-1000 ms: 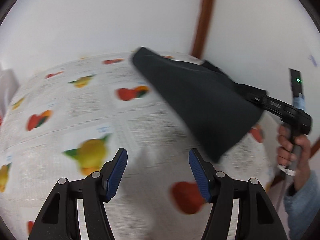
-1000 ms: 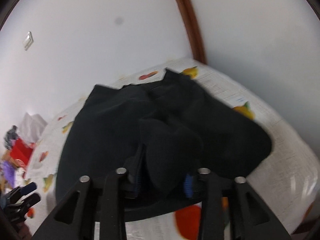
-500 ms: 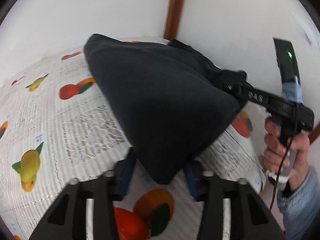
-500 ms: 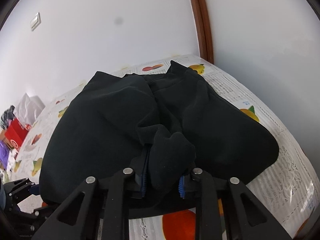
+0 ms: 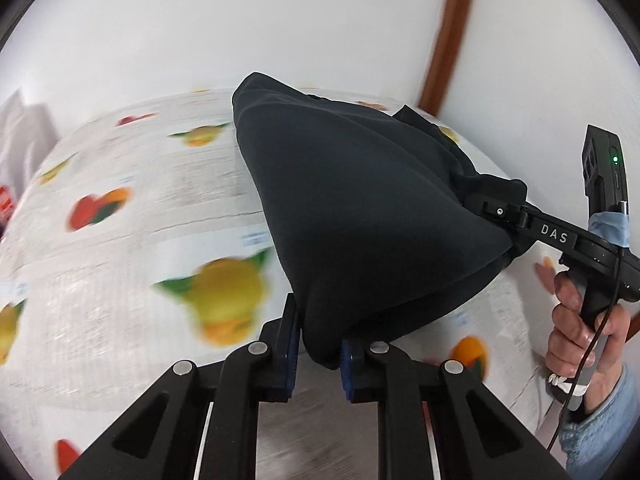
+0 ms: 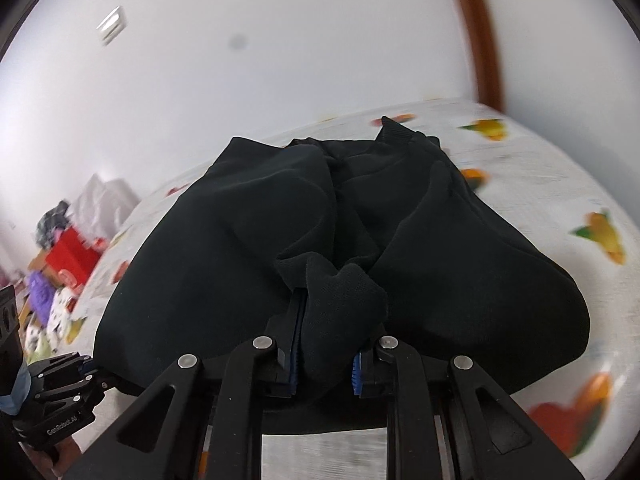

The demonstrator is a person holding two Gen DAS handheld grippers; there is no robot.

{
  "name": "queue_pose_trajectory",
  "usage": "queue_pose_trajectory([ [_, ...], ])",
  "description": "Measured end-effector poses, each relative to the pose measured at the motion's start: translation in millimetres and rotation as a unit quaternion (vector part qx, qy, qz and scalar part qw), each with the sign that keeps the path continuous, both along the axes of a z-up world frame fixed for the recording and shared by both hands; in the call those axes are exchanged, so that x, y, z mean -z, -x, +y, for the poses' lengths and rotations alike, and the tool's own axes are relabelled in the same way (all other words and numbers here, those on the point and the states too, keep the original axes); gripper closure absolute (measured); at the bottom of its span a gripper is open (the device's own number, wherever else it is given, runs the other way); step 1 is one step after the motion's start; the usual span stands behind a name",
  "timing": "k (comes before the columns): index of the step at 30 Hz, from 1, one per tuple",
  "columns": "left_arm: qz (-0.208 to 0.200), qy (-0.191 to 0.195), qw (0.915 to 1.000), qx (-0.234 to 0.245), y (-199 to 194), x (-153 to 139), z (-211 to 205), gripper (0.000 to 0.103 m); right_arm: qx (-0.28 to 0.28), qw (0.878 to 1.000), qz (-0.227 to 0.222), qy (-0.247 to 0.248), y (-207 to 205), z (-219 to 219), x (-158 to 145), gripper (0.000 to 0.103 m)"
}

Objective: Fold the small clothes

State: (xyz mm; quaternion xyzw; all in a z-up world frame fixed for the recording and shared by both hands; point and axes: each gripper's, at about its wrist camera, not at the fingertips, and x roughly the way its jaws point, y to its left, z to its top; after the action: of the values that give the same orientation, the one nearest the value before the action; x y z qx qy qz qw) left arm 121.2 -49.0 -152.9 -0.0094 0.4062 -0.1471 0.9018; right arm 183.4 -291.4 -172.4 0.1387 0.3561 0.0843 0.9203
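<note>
A black garment (image 5: pixel 360 216) hangs stretched between my two grippers above the fruit-print tablecloth (image 5: pixel 140 240). My left gripper (image 5: pixel 318 354) is shut on one lower corner of it. My right gripper (image 6: pixel 325 364) is shut on a bunched edge of the same garment (image 6: pixel 280 232). It also shows in the left wrist view (image 5: pixel 500 210), at the right, clamped on the cloth's other end. The far end of the garment rests on the table. My left gripper appears at the lower left of the right wrist view (image 6: pixel 80 372).
A white wall with a brown trim strip (image 5: pixel 448 40) stands behind the table. A pile of coloured items with a red box (image 6: pixel 72 256) and purple cloth sits at the table's far left. A white crumpled thing (image 6: pixel 104 200) lies beside it.
My left gripper moved in from open on the bare table and closed on the garment's lower corner. The garment is now lifted and stretched between both grippers.
</note>
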Motion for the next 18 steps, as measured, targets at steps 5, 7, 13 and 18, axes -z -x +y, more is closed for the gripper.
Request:
queue_pose_trajectory([
  [5,0.005,0.013,0.9994,-0.03,12,6,51,0.087,-0.051,0.998,-0.028,-0.033,4,38,-11,0.086],
  [7,0.009,0.028,0.9992,-0.028,17,7,58,0.087,-0.052,0.994,-0.047,-0.079,10,33,-14,0.087],
  [13,-0.005,0.009,0.9998,-0.018,27,6,49,0.08,-0.049,0.996,-0.014,-0.069,12,32,0,0.081],
  [18,-0.007,0.008,0.9999,-0.008,21,6,50,0.049,-0.034,0.998,-0.037,-0.029,20,32,-20,0.062],
])
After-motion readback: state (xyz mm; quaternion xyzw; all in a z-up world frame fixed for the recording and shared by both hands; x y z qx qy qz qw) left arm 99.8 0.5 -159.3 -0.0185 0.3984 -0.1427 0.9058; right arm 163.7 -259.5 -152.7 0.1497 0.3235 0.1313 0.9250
